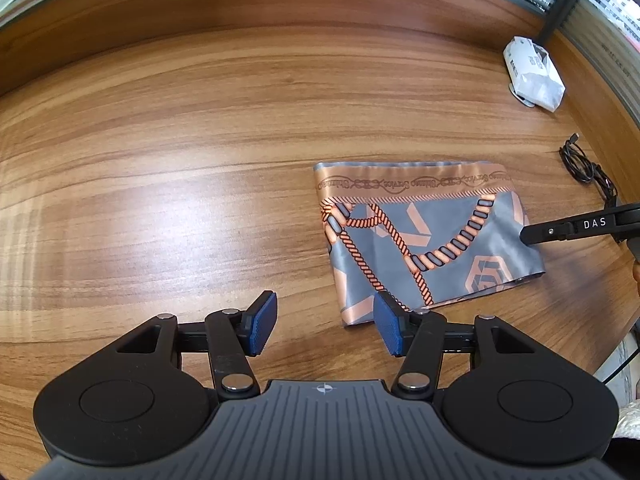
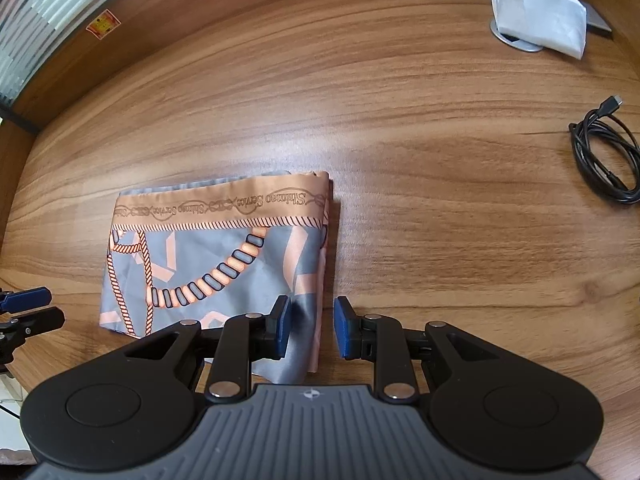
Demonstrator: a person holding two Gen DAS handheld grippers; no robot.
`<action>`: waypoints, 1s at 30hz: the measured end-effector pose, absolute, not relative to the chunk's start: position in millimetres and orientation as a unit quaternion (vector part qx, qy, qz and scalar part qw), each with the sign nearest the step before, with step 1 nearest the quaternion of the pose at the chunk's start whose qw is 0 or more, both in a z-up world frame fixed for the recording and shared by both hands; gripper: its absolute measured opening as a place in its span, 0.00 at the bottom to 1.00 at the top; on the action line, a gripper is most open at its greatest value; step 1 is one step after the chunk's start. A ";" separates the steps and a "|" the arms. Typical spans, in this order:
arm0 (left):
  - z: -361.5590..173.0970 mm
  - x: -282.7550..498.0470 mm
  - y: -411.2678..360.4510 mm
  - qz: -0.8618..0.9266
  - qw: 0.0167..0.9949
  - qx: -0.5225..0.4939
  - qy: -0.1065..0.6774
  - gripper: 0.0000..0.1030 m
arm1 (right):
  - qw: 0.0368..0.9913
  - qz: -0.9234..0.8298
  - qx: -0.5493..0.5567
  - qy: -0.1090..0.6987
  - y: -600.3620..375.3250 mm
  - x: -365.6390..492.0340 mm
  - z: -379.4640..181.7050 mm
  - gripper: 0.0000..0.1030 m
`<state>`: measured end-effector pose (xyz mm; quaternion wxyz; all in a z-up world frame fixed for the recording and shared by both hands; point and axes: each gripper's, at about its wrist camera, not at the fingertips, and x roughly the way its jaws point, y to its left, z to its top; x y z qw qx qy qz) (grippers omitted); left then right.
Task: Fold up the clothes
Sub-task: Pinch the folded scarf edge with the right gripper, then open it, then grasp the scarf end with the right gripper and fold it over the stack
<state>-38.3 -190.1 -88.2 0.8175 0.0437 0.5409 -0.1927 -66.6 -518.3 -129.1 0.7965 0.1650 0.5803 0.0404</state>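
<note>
Fingers of both grippers stand spread with nothing between them. On the right gripper (image 2: 310, 330), they straddle the near right edge of the folded scarf (image 2: 216, 256), one blue pad above the cloth, the other over bare wood. The left gripper (image 1: 325, 326) hovers at the scarf's near left corner. That grey and orange scarf lies flat on the wooden table (image 1: 160, 160). Farther off rest a white plastic bag (image 2: 536, 4) and a coiled black cable (image 2: 606, 152).
</note>
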 end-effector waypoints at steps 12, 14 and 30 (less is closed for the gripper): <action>-88.6 -38.6 -182.8 -0.191 0.814 0.042 0.546 0.56 | 0.794 0.037 0.170 0.583 -512.8 -68.0 -135.3 0.26; -88.9 -38.5 -181.6 -0.192 0.814 0.042 0.547 0.56 | 0.794 0.038 0.167 0.583 -512.4 -69.2 -135.1 0.22; -88.8 -38.9 -164.2 -0.198 0.814 0.035 0.545 0.56 | 0.807 0.043 0.172 0.564 -498.9 -64.9 -104.2 0.03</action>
